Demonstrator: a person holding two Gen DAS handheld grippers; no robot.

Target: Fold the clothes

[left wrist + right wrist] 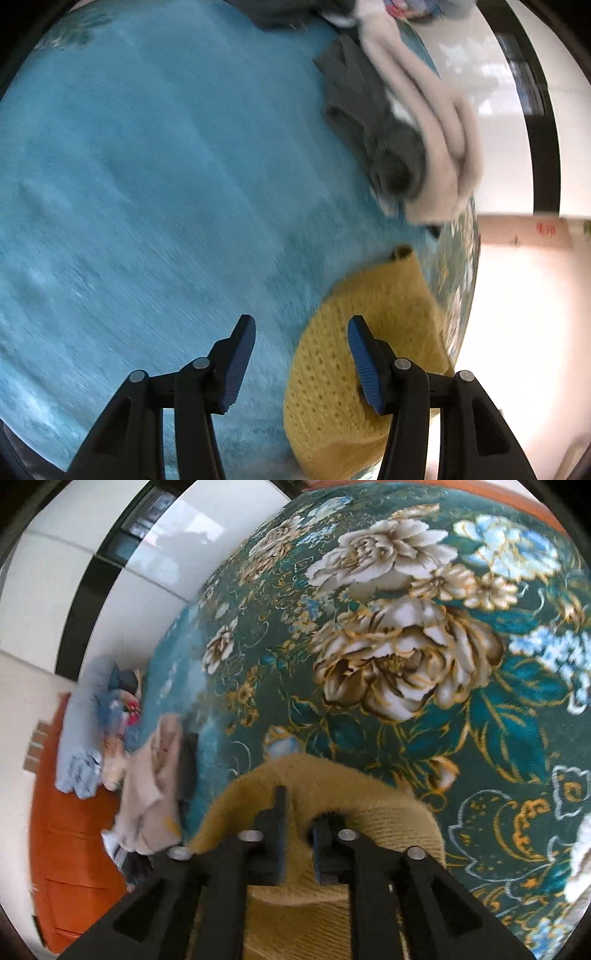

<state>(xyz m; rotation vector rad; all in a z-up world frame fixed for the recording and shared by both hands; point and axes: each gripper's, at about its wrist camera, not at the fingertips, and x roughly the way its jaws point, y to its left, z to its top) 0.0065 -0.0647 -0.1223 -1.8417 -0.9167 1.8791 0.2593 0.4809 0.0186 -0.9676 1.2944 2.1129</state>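
a bed covered in a teal blanket (147, 184) with a floral border (406, 657) fills both views, white wall and an orange door behind. our yellow knit garment (351, 369) lies bunched at the bed's edge, just where the plain teal meets the flowers. our left gripper (301, 363) hangs spread and empty, one finger over the knit, the other over bare blanket. our right gripper (299, 840) has a fold of the same knit (332, 786) between its jaws; they stand a little apart, and we cannot tell whether the pads press. the knit looks soft, light and stretchy, so we judge hems or shoulder seams the best hold. a grey and beige pile (406, 122) waits further along the edge.
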